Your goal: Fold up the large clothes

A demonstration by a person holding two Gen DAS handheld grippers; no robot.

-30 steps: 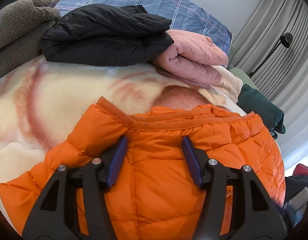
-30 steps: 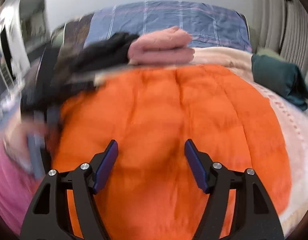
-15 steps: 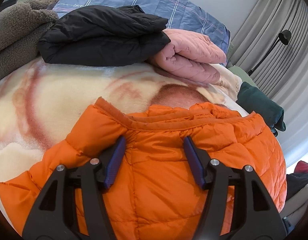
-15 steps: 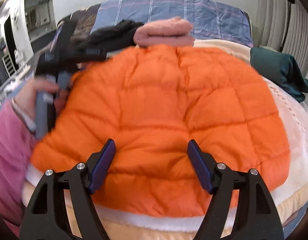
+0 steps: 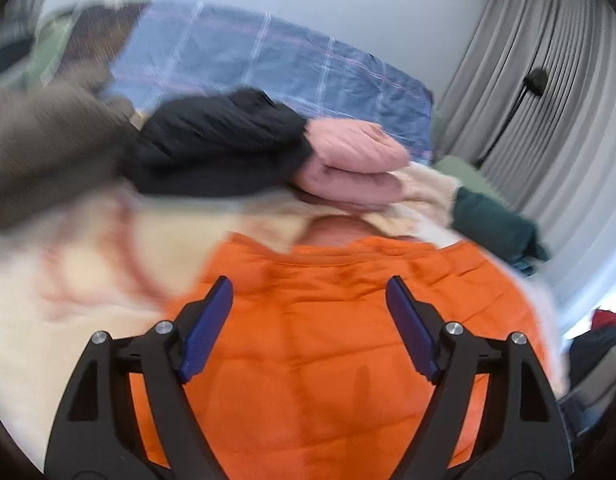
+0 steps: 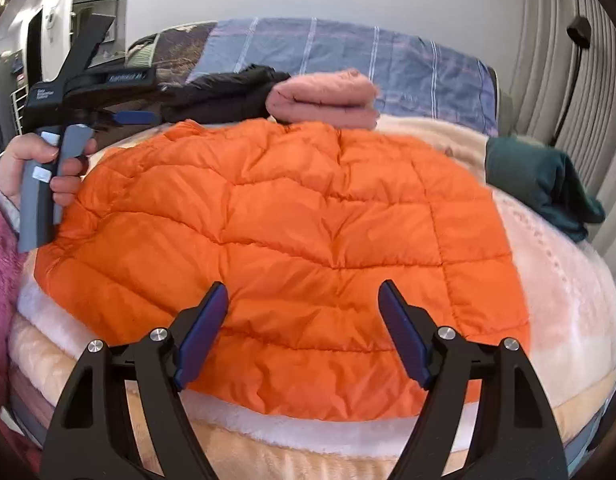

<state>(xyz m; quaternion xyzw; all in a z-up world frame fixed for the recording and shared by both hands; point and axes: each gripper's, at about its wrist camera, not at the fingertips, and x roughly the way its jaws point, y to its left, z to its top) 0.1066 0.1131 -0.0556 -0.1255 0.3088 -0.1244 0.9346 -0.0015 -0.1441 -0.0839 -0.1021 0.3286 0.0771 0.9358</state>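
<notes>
We find the orange jacket (image 6: 292,232) spread across mid-frame — both grippers' jaws apart and empty — its hem nearest the right gripper (image 6: 304,300).

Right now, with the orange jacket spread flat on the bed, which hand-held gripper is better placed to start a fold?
Probably the right hand-held gripper: it hangs open low over the near hem of the orange jacket, an edge it could pinch. The left hand-held gripper, also open, is held up off the jacket's left side, gripping nothing.
</notes>
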